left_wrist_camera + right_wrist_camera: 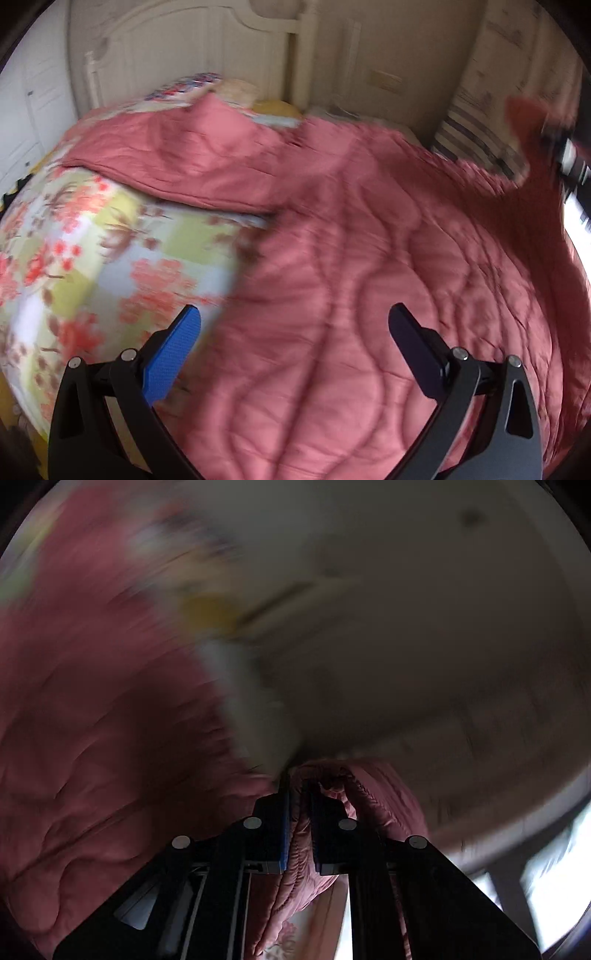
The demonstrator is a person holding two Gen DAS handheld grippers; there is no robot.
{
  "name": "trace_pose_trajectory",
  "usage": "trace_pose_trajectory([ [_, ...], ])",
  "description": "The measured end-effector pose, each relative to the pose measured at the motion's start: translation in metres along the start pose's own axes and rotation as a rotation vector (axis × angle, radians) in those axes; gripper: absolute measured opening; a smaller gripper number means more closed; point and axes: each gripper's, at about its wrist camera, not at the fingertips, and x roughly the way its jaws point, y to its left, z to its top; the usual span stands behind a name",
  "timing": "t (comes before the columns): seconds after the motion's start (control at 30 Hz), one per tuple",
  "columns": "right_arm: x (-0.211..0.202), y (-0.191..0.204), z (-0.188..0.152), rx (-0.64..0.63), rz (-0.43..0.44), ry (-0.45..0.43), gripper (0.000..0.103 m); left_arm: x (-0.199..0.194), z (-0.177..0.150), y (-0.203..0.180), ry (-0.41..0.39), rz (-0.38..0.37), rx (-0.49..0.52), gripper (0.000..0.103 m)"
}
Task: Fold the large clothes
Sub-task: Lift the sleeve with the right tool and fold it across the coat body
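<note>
A large pink quilted blanket (pixel 351 236) lies spread over the bed, with one edge folded back at the far left. My left gripper (pixel 295 314) hovers above it, open, with nothing between its fingers. At the far right of the left wrist view a corner of the pink blanket (pixel 532 122) is lifted into the air, blurred. In the right wrist view my right gripper (pixel 300 786) is shut on a bunched edge of the pink blanket (pixel 354 786), which hangs down between and beside the fingers. That view is blurred by motion.
A floral bedsheet (pixel 96 251) covers the left part of the bed. A cream headboard (pixel 207 48) stands at the back with pillows (pixel 236 92) below it. A striped pillow (pixel 476 144) lies at the right, near a bright window (pixel 554 886).
</note>
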Motion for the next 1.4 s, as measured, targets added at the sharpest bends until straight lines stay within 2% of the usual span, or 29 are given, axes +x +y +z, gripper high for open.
trace_pose_trajectory([
  [0.07,0.005,0.075,-0.003,-0.26,0.056,0.039,0.008,-0.004,0.009,0.014,-0.027,0.046,-0.018,0.101],
  [0.17,0.014,0.115,-0.025,-0.362,0.072,0.109,0.008,-0.012,0.025,0.031,-0.071,0.083,-0.035,0.101],
  [0.23,0.017,0.118,-0.042,-0.391,0.019,0.152,0.008,-0.017,0.037,0.034,-0.095,0.086,-0.03,0.101],
  [0.37,0.027,0.092,-0.069,-0.325,-0.093,0.244,0.008,-0.018,0.069,0.015,-0.123,0.055,0.003,0.101],
  [0.47,0.035,0.079,-0.085,-0.256,-0.111,0.29,0.008,-0.016,0.09,-0.016,-0.166,0.056,0.039,0.101],
  [0.53,0.038,0.075,-0.088,-0.197,-0.089,0.298,0.008,-0.006,0.108,-0.042,-0.181,0.06,0.066,0.101],
  [0.6,0.044,0.073,-0.09,-0.157,-0.074,0.29,0.008,0.011,0.124,-0.067,-0.164,0.067,0.084,0.101],
  [0.83,0.047,0.089,-0.109,-0.209,-0.078,0.245,0.009,0.077,0.152,-0.135,-0.113,0.101,0.148,0.101],
  [0.93,0.045,0.096,-0.118,-0.182,-0.027,0.252,0.01,0.118,0.151,-0.157,-0.012,0.089,0.17,0.101],
  [0.97,0.044,0.094,-0.121,-0.145,0.002,0.251,0.01,0.128,0.149,-0.161,0.022,0.085,0.182,0.101],
  [1.0,0.044,0.088,-0.123,-0.115,0.023,0.246,0.01,0.145,0.145,-0.169,0.074,0.113,0.211,0.101],
  [1.07,0.037,0.073,-0.124,-0.019,0.099,0.223,0.012,0.163,0.138,-0.175,0.113,0.163,0.23,0.101],
  [1.17,0.015,0.018,-0.13,0.335,0.386,0.135,0.012,0.168,0.131,-0.176,0.098,0.174,0.233,0.101],
  [1.2,0.012,0.002,-0.134,0.455,0.453,0.112,0.012,0.172,0.129,-0.176,0.106,0.175,0.234,0.101],
  [1.27,0.024,-0.035,-0.144,0.688,0.539,0.096,0.022,0.175,0.126,-0.176,0.113,0.17,0.222,0.101],
  [1.3,0.039,-0.056,-0.151,0.829,0.567,0.103,0.043,0.173,0.126,-0.174,0.114,0.169,0.219,0.101],
  [1.33,0.052,-0.066,-0.154,0.912,0.592,0.117,0.058,0.174,0.125,-0.173,0.115,0.167,0.216,0.101],
  [1.37,0.072,-0.071,-0.158,0.965,0.621,0.153,0.06,0.174,0.125,-0.173,0.12,0.164,0.212,0.101],
  [1.4,0.092,-0.076,-0.159,0.967,0.62,0.188,0.059,0.174,0.127,-0.173,0.122,0.162,0.212,0.101],
])
